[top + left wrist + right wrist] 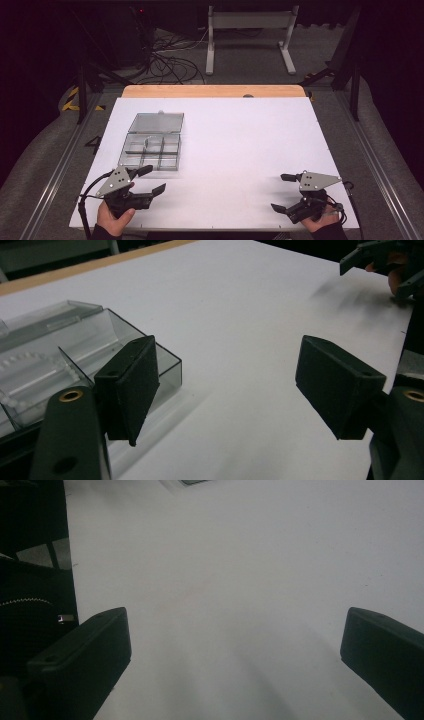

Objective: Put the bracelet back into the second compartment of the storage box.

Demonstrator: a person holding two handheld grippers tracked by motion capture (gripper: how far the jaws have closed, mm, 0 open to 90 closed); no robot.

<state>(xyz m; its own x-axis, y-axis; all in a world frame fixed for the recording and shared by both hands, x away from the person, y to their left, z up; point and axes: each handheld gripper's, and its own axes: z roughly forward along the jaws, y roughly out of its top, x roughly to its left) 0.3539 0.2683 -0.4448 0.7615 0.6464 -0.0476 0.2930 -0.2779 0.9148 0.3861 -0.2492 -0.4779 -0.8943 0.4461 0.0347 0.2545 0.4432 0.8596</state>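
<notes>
- Both grippers, left [152,181] and right [281,192], are hovering near the counter's [240,140] front edge, black fingers spread, gripping nothing.
- Clear plastic compartment box [152,142] is lying open just beyond the left gripper.

Clear plastic compartment box [152,142] lies flat on my table's [240,150] left half, lid open w/ back tilted, small white bead string [30,362] in one compartment.

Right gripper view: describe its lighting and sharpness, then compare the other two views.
Right gripper view: dim, grey table, soft shadow streaks between the open jaws of the right gripper. Left gripper view: brighter, the clear box glints, the left gripper jaws sharp, far hand blurred with smeared shadow. High view: table evenly lit, surroundings dark.
</notes>
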